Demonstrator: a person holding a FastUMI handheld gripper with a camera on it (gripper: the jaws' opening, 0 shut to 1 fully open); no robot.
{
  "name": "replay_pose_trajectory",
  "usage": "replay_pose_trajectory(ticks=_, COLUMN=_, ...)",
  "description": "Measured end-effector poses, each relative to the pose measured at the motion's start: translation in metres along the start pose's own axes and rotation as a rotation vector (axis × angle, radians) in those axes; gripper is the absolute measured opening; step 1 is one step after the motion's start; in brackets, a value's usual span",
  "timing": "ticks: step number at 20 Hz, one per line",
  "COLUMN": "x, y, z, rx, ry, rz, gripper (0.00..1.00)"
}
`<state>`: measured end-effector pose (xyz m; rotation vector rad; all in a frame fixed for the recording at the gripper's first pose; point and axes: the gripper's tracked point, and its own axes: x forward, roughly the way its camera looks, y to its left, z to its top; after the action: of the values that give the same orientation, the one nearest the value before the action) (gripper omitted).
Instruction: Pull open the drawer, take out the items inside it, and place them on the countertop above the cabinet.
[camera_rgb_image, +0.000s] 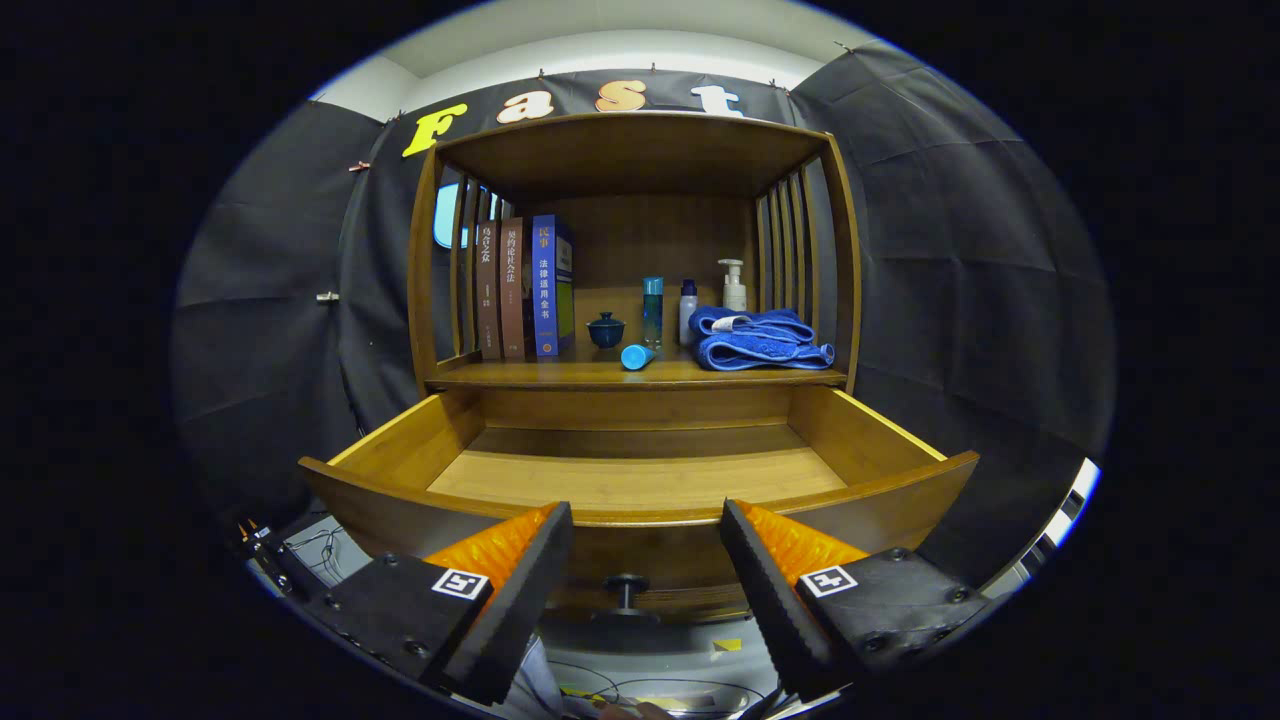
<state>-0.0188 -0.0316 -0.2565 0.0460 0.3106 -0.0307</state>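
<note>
Two fingers of my gripper (646, 575) are standing wide apart, released and grasping nothing, with the drawer's dark knob (625, 588) sitting in the gap between them, untouched by either finger. The drawer (640, 480) is standing pulled open just beyond the fingertips, its curved front panel running across right behind them, and I am seeing only bare wooden floor inside it.

Above the drawer, the tabletop (560, 374) of the cabinet is carrying everything I can make out. Three books (523, 288) are standing upright against the slatted side wall on the left. Just beside them a small dark lidded cup (606, 329) is sitting, and next to it a tall teal bottle (652, 311) is standing upright. A small blue cylinder (636, 356) is lying on its side near the front edge, just ahead of the teal bottle. A white bottle with a blue cap (688, 310) is standing behind, and a white pump bottle (734, 284) is standing farther back toward the right slats. A folded blue towel (762, 340) is lying in front of the pump bottle, close to the right wall of the cabinet.

Below the fingers I am glimpsing some loose cables (640, 690) on a light surface.
</note>
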Motion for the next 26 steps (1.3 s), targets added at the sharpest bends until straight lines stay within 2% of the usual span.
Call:
replay_pose_trajectory(ticks=9, x=0.071, y=0.003, z=0.026, rx=0.027, ry=-0.007, rz=0.012, gripper=1.0)
replay_pose_trajectory(ticks=18, x=0.136, y=0.004, z=0.034, rx=0.024, ry=0.012, rz=0.005, gripper=0.98)
replay_pose_trajectory(ticks=26, x=0.178, y=0.007, z=0.042, rx=0.032, ry=0.028, rz=0.009, gripper=0.98)
